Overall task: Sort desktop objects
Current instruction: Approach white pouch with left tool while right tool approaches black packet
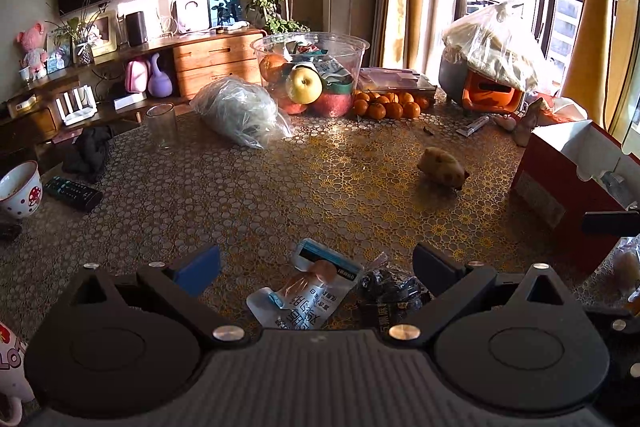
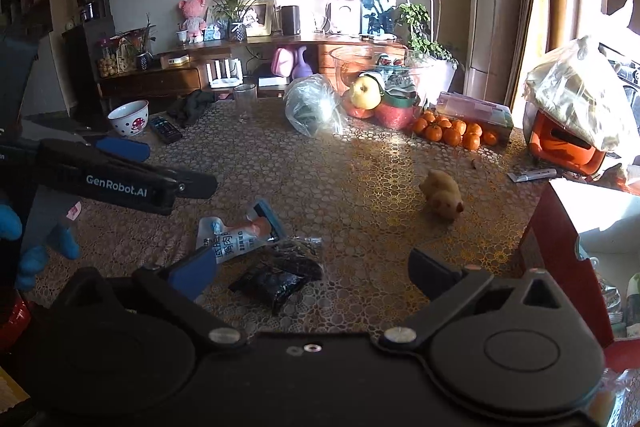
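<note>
Left gripper: the left gripper (image 1: 316, 267), black with blue pads, has its jaws spread wide and nothing between the pads; it hovers just above the white snack pouch with a blue strip and orange picture (image 1: 298, 291).
Right gripper: the right gripper (image 2: 310, 269) is also spread wide and empty, aimed over the black crinkled plastic packet (image 2: 276, 277).
Task things: pouch and packet lie touching, side by side, on the brown lace-patterned tablecloth (image 1: 280, 187), near the table's front edge.
Further out: a small tan plush toy (image 2: 442, 195) sits alone mid-table; a red cardboard box with white lining (image 2: 560, 239) stands open at the right edge; a clear plastic tub of fruit (image 1: 310, 67) and loose small oranges (image 1: 386, 105) are at the far side.
Step in hand: likely the approach to pick up the two packets, one per gripper.
Next move: lower each gripper so its pads straddle a packet, close on it, then probably carry it to the box; thin foil may slip or drag its neighbour.
Writing: "GenRobot.AI" on the left gripper's side in the right wrist view; Chinese print on the pouch, too small to read reliably.
</note>
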Tool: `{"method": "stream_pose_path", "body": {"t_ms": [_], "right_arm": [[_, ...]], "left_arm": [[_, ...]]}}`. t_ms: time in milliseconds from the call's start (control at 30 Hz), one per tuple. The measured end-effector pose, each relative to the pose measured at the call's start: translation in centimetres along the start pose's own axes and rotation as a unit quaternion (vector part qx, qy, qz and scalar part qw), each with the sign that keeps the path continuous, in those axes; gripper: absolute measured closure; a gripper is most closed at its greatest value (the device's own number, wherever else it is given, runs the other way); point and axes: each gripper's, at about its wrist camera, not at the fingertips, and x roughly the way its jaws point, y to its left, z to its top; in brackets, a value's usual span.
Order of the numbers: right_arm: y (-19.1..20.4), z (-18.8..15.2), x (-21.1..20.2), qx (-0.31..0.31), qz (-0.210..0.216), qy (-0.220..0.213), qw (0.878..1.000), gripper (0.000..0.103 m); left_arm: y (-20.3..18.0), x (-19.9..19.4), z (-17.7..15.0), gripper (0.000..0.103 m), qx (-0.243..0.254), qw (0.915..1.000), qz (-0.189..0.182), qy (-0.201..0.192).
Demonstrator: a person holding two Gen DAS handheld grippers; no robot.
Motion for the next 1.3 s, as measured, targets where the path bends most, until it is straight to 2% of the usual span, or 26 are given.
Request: {"method": "stream_pose_path", "body": {"t_ms": [333, 700, 1100, 1300], "right_arm": [[1.5, -1.0, 3.0, -0.006, 0.003, 0.019, 1.0, 0.0], [2.4, -2.2, 6.5, -0.012, 0.009, 0.051, 0.999, 0.001], [2.3, -3.2, 10.6, -0.015, 0.007, 0.085, 0.996, 0.003], [2.5, -3.6, 12.1, -0.021, 0.009, 0.095, 0.995, 0.008]], "left_arm": [[1.2, 1.9, -2.4, 0.0, 0.04, 0.9991, -0.01, -0.008], [1.6, 6.3, -3.8, 0.0, 0.084, 0.996, -0.029, 0.012], [2.1, 11.4, -4.7, 0.0, 0.106, 0.9914, -0.072, 0.026], [2.4, 13.3, -4.9, 0.0, 0.1, 0.9903, -0.088, 0.039]]}}
